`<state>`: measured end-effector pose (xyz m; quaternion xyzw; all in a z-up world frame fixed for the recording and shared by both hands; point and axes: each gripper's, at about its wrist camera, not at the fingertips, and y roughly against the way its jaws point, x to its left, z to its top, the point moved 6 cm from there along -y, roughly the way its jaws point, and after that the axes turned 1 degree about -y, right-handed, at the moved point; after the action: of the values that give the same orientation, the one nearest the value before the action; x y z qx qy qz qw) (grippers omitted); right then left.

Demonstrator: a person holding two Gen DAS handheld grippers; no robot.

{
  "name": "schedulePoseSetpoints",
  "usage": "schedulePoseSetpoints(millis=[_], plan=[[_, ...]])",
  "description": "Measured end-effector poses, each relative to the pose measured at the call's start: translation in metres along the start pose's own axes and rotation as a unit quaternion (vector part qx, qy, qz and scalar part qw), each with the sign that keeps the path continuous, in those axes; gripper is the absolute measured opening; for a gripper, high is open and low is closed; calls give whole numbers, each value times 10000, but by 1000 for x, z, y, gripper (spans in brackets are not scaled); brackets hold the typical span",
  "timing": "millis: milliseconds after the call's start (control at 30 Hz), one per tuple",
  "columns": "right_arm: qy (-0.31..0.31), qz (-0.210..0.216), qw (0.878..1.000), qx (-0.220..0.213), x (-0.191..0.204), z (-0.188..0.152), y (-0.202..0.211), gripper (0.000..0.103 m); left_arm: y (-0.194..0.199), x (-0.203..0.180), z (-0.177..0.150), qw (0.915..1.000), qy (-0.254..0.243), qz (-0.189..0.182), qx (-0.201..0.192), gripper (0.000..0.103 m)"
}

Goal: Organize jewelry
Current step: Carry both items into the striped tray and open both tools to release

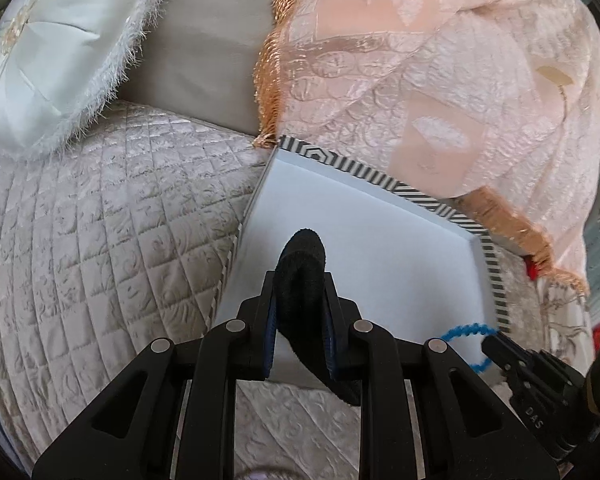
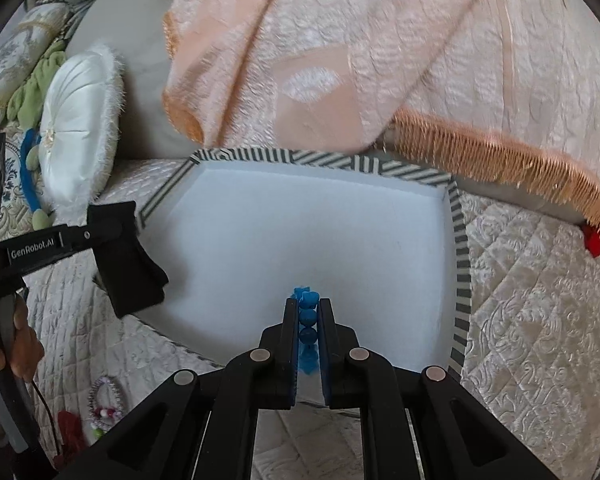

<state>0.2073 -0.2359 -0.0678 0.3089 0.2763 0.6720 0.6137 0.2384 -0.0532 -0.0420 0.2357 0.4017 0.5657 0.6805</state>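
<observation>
A shallow box with a white inside point(image 1: 380, 240) and a black-and-white striped rim point(image 2: 462, 264) lies on a quilted sofa seat. My left gripper point(image 1: 300, 280) is shut on a black fabric band point(image 1: 302, 272) and holds it over the box's near left edge; it also shows in the right wrist view point(image 2: 132, 256). My right gripper point(image 2: 308, 304) is shut on a blue bead necklace point(image 2: 308, 316) over the box's near part; the beads loop out by its fingertips in the left wrist view point(image 1: 464, 330).
A peach fringed blanket point(image 2: 340, 60) drapes behind the box and over its far right corner. A white round cushion point(image 1: 56, 52) sits at the left. More jewelry point(image 2: 106, 408) lies on the seat at the near left. A red item point(image 2: 592, 242) peeks from under the fringe.
</observation>
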Motion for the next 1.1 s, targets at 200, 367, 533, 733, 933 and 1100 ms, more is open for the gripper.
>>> schedulePoseSetpoints(millis=[200, 367, 533, 733, 933, 1100], plan=[[-100, -112, 9996, 231, -18, -10, -14, 8, -17, 4, -2, 9991, -170, 379, 100, 18], [-228, -173, 9987, 429, -32, -20, -24, 8, -27, 6, -7, 9969, -371, 661, 215, 18], [-309, -99, 9975, 625, -37, -29, -30, 8, -36, 10, -15, 9940, -504, 875, 428, 18], [-203, -12, 9966, 795, -35, -40, -19, 8, -32, 12, -28, 9926, -598, 886, 573, 19], [-50, 184, 9936, 1109, -29, -64, -6, 8, -24, 16, -37, 9926, -605, 715, 769, 19], [205, 218, 9907, 1328, -24, -86, 11, 8, -15, 10, -47, 9912, -745, 604, 909, 19]])
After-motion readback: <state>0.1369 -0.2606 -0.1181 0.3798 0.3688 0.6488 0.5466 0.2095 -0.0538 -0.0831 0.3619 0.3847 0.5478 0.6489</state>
